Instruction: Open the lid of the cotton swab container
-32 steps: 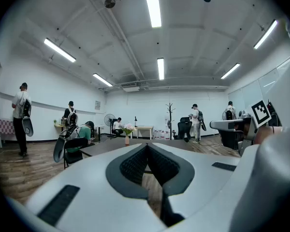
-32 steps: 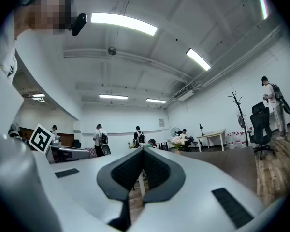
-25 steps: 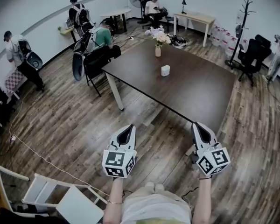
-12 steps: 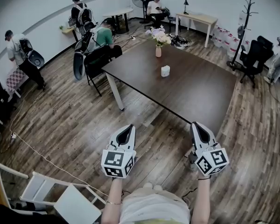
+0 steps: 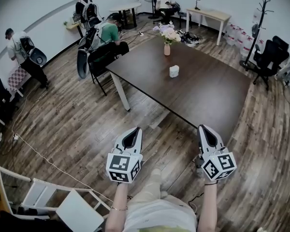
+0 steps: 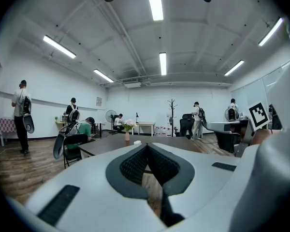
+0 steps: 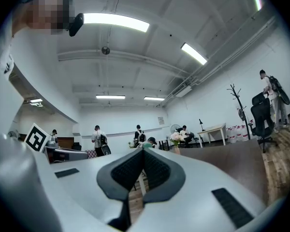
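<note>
Jaws on the left gripper [image 5: 136, 129] and the right gripper [image 5: 203, 127] are clenched tip to tip, each pair empty. Only the floor and the room beyond show past them in the two gripper views. Both grippers are held out side by side, well apart from each other, above the wooden floor [image 5: 77, 124]. In the head view the right gripper's tip lines up with the near edge of a dark brown table [image 5: 203, 95], while the left one is over bare boards. The cotton swab container [image 5: 174, 71], a small white thing, stands upright on the tabletop toward its far end, well apart from both grippers. Its lid cannot be made out at this range. Just beyond it on the same table stands a vase [image 5: 167, 49] of pale flowers [image 5: 167, 33]. A black chair [image 5: 102, 58] sits at the table's far left corner, with a person in a green top [image 5: 108, 33] beside it — other people stand along the walls.
</note>
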A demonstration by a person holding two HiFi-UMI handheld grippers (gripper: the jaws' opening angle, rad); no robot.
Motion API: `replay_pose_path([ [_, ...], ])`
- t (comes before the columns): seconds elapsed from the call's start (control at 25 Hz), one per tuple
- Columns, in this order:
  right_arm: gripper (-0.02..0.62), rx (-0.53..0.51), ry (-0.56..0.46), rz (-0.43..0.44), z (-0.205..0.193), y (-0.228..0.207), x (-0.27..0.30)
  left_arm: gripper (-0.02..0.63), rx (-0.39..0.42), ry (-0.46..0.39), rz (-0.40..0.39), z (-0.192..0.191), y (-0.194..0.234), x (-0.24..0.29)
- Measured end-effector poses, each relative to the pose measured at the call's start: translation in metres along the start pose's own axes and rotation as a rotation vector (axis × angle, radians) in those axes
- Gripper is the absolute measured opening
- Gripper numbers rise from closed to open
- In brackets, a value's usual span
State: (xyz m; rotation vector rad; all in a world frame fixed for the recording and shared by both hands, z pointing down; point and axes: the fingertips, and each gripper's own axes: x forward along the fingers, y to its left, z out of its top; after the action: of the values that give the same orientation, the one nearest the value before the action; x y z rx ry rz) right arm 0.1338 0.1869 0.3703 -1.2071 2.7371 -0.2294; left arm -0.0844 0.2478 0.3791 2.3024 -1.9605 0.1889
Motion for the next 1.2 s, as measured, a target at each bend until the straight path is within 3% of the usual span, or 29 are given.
replay_pose_path([
  [0.8, 0.02, 0.006, 0.036, -0.096, -0.016, -0.066, 0.153, 0.021, -0.011, 0.021, -0.111, 0.012, 0.078, 0.17],
  [1.2, 0.02, 0.012, 0.047, -0.14, -0.02, -0.09, 0.182, 0.021, -0.024, 0.044, -0.157, 0.007, 0.088, 0.217],
])
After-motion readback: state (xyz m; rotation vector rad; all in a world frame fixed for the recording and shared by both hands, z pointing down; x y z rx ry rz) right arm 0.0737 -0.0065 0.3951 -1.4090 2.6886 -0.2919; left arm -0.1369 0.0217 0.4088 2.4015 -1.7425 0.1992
